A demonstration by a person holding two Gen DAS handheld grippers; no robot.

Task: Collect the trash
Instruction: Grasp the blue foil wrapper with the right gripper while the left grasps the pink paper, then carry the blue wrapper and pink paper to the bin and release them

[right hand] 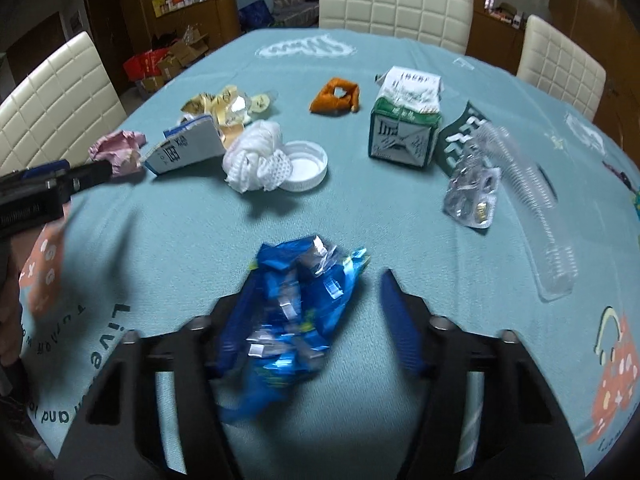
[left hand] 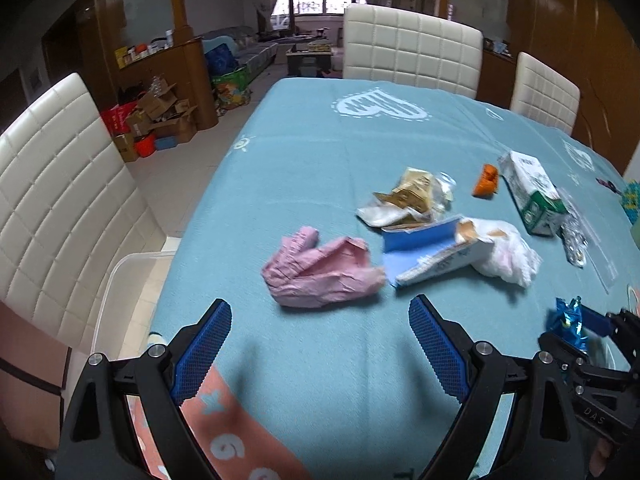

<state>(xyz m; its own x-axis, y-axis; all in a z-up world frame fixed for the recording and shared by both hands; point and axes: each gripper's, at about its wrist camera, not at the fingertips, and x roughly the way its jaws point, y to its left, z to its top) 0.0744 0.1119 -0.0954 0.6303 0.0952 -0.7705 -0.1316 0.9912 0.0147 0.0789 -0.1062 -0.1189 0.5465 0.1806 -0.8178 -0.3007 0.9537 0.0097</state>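
Note:
A crumpled blue foil wrapper lies on the teal tablecloth between the fingers of my right gripper. It rests against the left finger, and a gap separates it from the right finger, so the jaws stand open around it. My left gripper is open over bare cloth, just short of a crumpled pink paper. Further back lie a torn blue-and-white box, a white tissue wad, a beige wrapper and an orange scrap.
A green-and-white carton, a white lid, a blister pack and a clear plastic tray lie to the right. White chairs ring the table. A clear bin's rim shows past the table's left edge.

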